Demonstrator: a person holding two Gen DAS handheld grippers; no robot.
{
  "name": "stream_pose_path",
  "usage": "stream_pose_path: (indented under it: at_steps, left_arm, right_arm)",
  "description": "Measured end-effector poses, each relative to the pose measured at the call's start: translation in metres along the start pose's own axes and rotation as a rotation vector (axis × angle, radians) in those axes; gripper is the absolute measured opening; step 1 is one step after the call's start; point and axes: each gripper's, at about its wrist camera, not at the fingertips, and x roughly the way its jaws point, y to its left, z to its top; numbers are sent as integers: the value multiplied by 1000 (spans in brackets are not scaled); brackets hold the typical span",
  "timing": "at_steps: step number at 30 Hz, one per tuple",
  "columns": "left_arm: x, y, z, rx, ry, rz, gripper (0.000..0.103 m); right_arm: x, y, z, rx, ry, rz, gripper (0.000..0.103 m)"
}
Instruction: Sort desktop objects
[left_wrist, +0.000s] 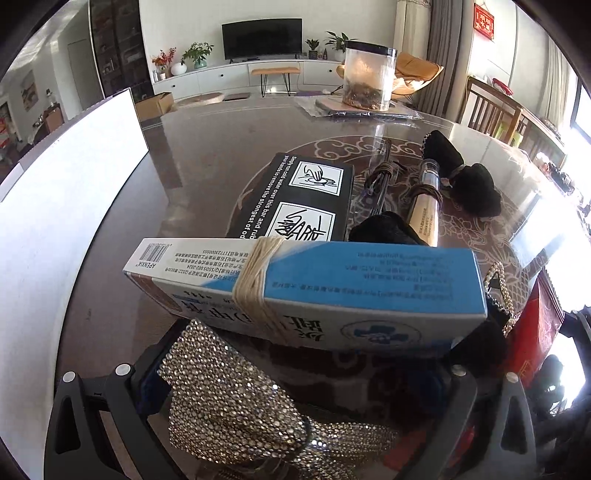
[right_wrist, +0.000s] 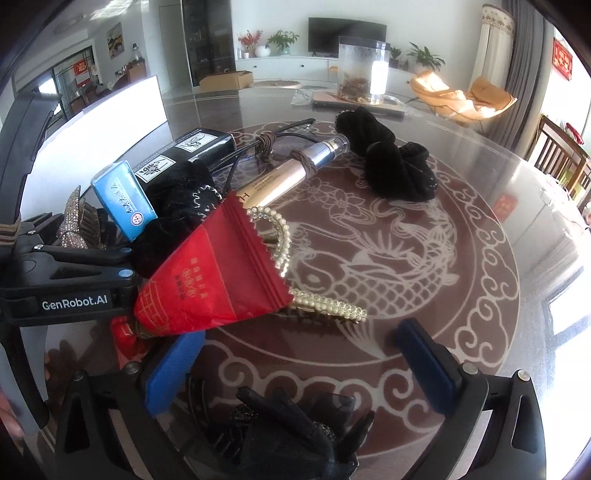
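My left gripper is open, and a rhinestone bow clip lies between its fingers on the table. Just beyond it sits a blue and white box tied with twine, then a black box with white pictograms. My right gripper is open too, its blue pads wide apart over a black mesh hair clip. Ahead of it lie a red packet, a pearl clip, a cosmetic tube, corded glasses and a black velvet bow.
A white board stands along the left of the round glass-topped table. A clear jar stands on a mat at the far edge. The left gripper's black frame reaches in beside the red packet. Wooden chairs stand to the right.
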Motion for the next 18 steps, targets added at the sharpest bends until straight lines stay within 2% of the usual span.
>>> stream_pose_path:
  at_steps: [18]
  left_arm:
    - [0, 0, 0, 1, -1, -1, 103]
  right_arm:
    - [0, 0, 0, 0, -1, 0, 103]
